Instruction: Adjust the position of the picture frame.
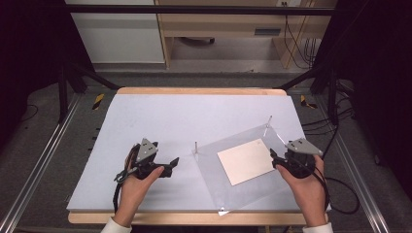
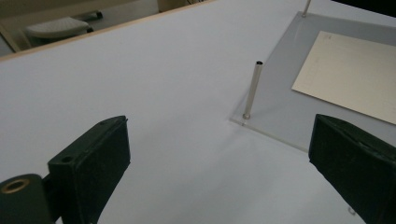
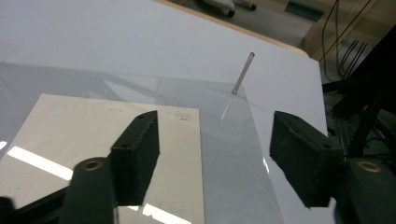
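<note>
A clear acrylic plate [image 1: 218,170] lies at an angle on the right half of the white sheet, with a cream card [image 1: 247,160] on top of it. Thin metal posts stand at its left corner [image 1: 196,147] and far corner [image 1: 269,121]. My left gripper [image 1: 173,163] rests on the sheet left of the plate, open and empty. In the left gripper view its jaws [image 2: 219,135] point toward the near post [image 2: 254,88]. My right gripper [image 1: 273,158] sits at the plate's right edge. It [image 3: 215,126] is open above the card [image 3: 70,135] and the plate [image 3: 224,154], holding nothing.
The white sheet [image 1: 194,116] covers a wooden tabletop [image 1: 194,91]. Metal rails [image 1: 43,155] run along both sides, and black cables [image 1: 340,194] trail at the right. A wooden desk [image 1: 218,29] stands beyond the far edge.
</note>
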### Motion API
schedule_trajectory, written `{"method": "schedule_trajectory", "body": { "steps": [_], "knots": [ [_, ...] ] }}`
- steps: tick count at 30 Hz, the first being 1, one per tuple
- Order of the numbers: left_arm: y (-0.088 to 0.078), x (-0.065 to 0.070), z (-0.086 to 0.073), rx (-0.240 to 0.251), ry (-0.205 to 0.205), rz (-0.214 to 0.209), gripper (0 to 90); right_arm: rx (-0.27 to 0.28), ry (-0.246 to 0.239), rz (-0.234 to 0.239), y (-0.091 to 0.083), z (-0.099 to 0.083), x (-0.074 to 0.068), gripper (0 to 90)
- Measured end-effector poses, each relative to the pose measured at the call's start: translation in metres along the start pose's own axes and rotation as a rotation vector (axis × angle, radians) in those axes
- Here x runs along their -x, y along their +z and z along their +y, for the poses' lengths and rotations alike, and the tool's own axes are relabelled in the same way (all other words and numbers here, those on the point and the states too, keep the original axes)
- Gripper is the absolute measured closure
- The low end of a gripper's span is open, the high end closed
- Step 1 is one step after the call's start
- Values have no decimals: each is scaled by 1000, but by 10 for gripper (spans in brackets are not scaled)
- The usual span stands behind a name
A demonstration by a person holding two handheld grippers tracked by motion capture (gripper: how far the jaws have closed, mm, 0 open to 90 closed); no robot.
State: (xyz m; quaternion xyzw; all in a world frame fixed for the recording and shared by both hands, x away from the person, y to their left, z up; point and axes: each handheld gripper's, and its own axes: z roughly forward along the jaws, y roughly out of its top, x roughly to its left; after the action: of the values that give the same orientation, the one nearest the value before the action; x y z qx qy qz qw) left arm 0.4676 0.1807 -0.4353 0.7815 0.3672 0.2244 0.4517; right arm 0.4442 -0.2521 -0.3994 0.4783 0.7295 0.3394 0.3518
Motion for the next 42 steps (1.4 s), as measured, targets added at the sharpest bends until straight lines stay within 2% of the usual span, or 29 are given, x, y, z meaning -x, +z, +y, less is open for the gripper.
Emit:
{"method": "schedule_trajectory", "body": {
  "steps": [1, 4, 5, 8, 10, 12, 14, 15, 17, 19, 20, 21, 22, 23, 24, 25, 27, 29, 32, 34, 38, 42],
  "knots": [
    [3, 2, 3, -20, 6, -5, 53, -30, -7, 6, 3, 5, 2, 381],
    [8, 7, 10, -39, 24, 11, 75, -54, -18, 6, 10, 13, 6, 419],
    [14, 13, 18, -62, 52, 14, 88, -87, -23, 11, 18, 22, 11, 441],
    [19, 18, 24, -61, 80, 35, 140, -98, -26, 11, 26, 28, 19, 482],
    [25, 21, 26, -43, 88, 58, 203, -112, -7, 6, 35, 33, 28, 514],
    [36, 25, 26, -44, 67, 57, 267, -105, -10, 1, 52, 38, 40, 546],
    [39, 27, 26, -49, 79, 66, 276, -101, 2, 3, 57, 38, 43, 566],
    [46, 29, 25, -49, 65, 77, 288, -86, -11, -4, 69, 37, 47, 604],
    [51, 31, 22, -46, 56, 93, 320, -86, -17, -13, 80, 36, 47, 624],
    [53, 31, 20, -46, 51, 99, 343, -86, -1, 4, 85, 36, 47, 637],
    [56, 32, 18, -44, 31, 93, 354, -80, 17, 19, 94, 34, 43, 635],
    [57, 32, 16, -44, 17, 85, 354, -80, 17, 19, 94, 34, 43, 635],
    [62, 33, 13, -34, 11, 93, 365, -108, 22, 0, 106, 31, 39, 598],
    [62, 33, 13, -34, 11, 93, 374, -108, 22, 0, 106, 31, 39, 598],
    [64, 34, 12, -27, 8, 101, 374, -114, 34, -4, 111, 29, 38, 586],
    [68, 34, 12, -16, -3, 106, 389, -107, 80, -9, 121, 26, 40, 582],
    [71, 36, 12, -12, -11, 106, 392, -104, 89, -13, 126, 24, 40, 579],
    [75, 41, 13, -15, -4, 105, 403, -113, 114, -12, 141, 21, 43, 578],
    [77, 45, 12, -18, -4, 109, 439, -105, 140, -5, 152, 20, 46, 607],
    [78, 46, 12, -16, -5, 110, 458, -127, 130, 0, 159, 19, 50, 626],
    [82, 45, 11, -24, -18, 109, 496, -137, 162, 32, 167, 19, 53, 668],
    [84, 46, 11, -19, -28, 100, 545, -140, 148, 40, 173, 20, 51, 723]
  ]
}}
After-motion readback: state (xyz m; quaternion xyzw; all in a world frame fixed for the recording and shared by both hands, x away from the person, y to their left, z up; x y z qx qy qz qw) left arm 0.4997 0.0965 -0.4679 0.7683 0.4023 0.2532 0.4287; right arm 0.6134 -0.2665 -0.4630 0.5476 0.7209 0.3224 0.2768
